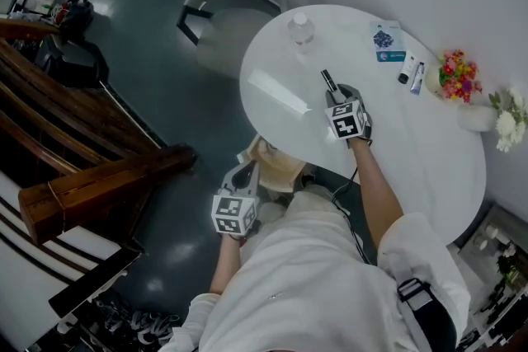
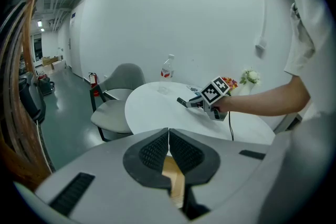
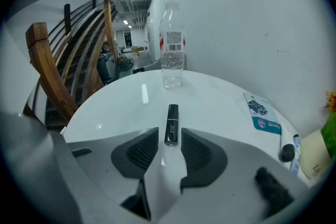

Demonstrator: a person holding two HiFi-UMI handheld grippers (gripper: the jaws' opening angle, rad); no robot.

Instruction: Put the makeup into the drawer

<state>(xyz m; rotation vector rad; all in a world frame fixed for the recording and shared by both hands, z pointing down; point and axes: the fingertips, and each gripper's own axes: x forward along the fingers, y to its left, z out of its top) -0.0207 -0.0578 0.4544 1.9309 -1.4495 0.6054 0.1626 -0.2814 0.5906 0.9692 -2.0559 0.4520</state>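
Makeup here is a slim black lipstick tube point(image 3: 171, 124) lying flat on the white worktop point(image 3: 115, 107), its near end between the parted pads of the right tongs point(image 3: 169, 138), which do not press on it, while the left tongs point(image 2: 168, 136) are closed on nothing, down by the wooden drawer point(image 1: 272, 167). It looks light, stiff and glossy, so it could roll or squirt out of a pinch; a hold across the middle of the barrel seems safest

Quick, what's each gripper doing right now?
Left gripper: closed, jaws together.
Right gripper: open, black makeup tube lying loose between its jaws.
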